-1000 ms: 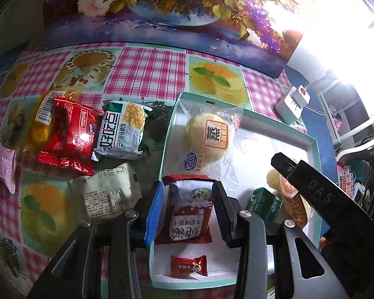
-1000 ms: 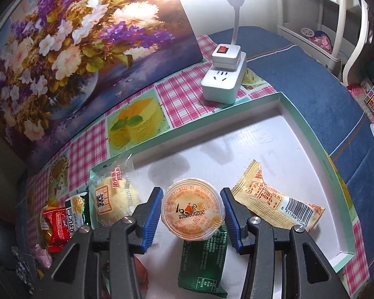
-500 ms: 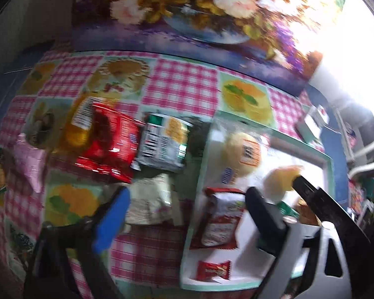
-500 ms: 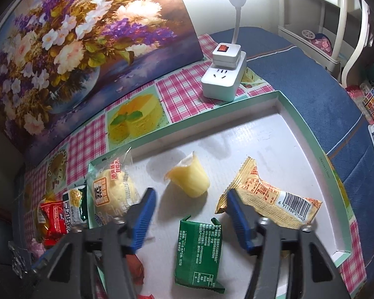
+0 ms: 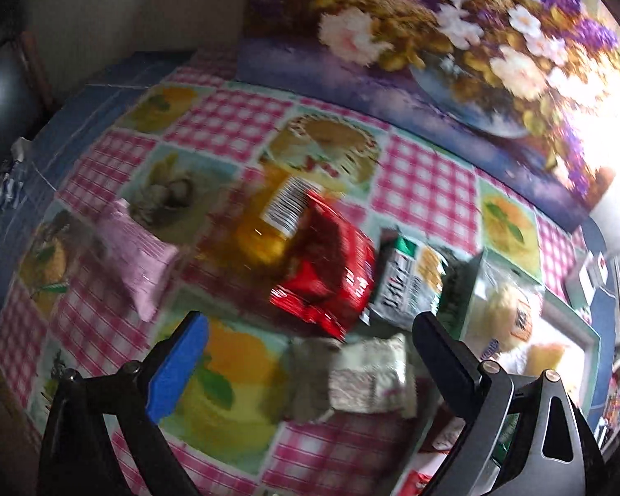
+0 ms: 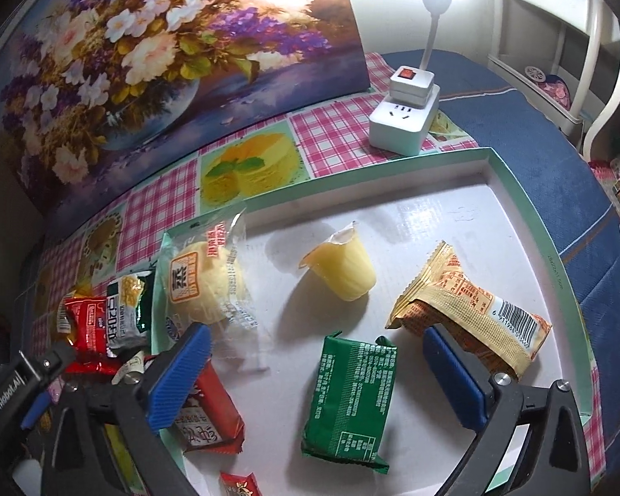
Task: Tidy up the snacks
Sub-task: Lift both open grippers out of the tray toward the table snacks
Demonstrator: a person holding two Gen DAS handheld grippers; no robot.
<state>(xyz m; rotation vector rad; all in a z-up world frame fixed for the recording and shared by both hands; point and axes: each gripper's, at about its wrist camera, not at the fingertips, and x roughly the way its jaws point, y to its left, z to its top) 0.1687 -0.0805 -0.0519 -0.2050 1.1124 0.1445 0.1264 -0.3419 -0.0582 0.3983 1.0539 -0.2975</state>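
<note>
Jelly cup [image 6: 343, 266] lies tipped in the tray [image 6: 558, 273], free of the right gripper [image 6: 318, 376], just opened wide.

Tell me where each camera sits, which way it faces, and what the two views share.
Left wrist: on the left claw, angled down at the checked cloth and loose packets: red packet, grey packet. Both fingers show, jaws open, nothing between.
Right wrist: on the right claw, angled down into the tray at the jelly cup, green packet and orange packet. Both fingers show, jaws just opened, empty; the other claw's body is at lower left.
Shared: bun, tray, red packet, flower painting.
</note>
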